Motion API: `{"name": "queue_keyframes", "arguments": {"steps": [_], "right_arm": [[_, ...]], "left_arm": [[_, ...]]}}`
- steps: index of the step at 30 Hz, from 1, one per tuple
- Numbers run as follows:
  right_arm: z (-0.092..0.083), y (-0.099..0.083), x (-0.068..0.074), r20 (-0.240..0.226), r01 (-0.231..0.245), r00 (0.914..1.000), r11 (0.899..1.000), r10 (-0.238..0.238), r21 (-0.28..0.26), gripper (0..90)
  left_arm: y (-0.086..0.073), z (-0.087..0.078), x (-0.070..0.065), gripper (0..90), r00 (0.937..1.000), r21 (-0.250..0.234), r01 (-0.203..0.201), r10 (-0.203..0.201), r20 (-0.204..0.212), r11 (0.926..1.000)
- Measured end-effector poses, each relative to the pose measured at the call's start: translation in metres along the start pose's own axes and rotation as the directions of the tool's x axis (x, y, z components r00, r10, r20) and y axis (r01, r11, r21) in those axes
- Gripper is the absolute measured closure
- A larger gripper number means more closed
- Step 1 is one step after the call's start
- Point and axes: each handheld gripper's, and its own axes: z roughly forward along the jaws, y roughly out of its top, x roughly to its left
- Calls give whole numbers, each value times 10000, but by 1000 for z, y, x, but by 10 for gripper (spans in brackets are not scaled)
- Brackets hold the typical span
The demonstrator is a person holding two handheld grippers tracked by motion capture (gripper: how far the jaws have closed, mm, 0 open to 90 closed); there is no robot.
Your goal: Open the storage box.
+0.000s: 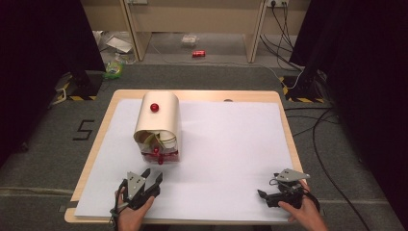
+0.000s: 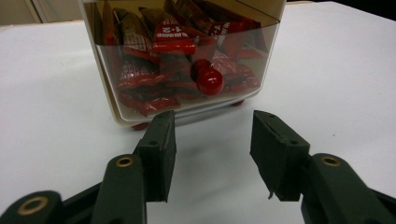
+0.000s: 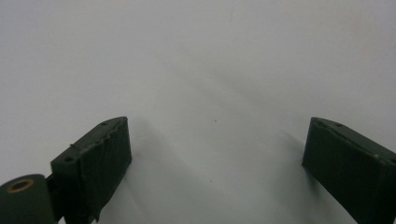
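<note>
With the snack box standing left of centre on the counter, left hand-held gripper half open just before its red knob, gripping nothing; right hand-held gripper wide open, empty

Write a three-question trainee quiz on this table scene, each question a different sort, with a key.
1. True or false: the left claw grips the red knob.
2. What fills the clear-fronted box? A) red packets B) coins C) pens
3. Fill in: the right claw hangs open over the white ___.

Key: 1 false, its jaws stand apart short of the knob; 2 A, red packets; 3 sheet.
</note>
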Motion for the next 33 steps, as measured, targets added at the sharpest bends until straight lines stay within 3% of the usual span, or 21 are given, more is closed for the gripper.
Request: {"name": "queue_keyframes", "arguments": {"steps": [11, 33], "right_arm": [[0, 0, 0, 4, -4, 10000, 10000, 4, -4, 83], [0, 0, 0, 0, 0, 10000, 10000, 0, 1, 82]], "left_arm": [[7, 8, -2, 564, 9996, -108, 48, -50, -278, 9999], [11, 17, -7, 601, 9990, -183, 4, -12, -443, 9998]]}}
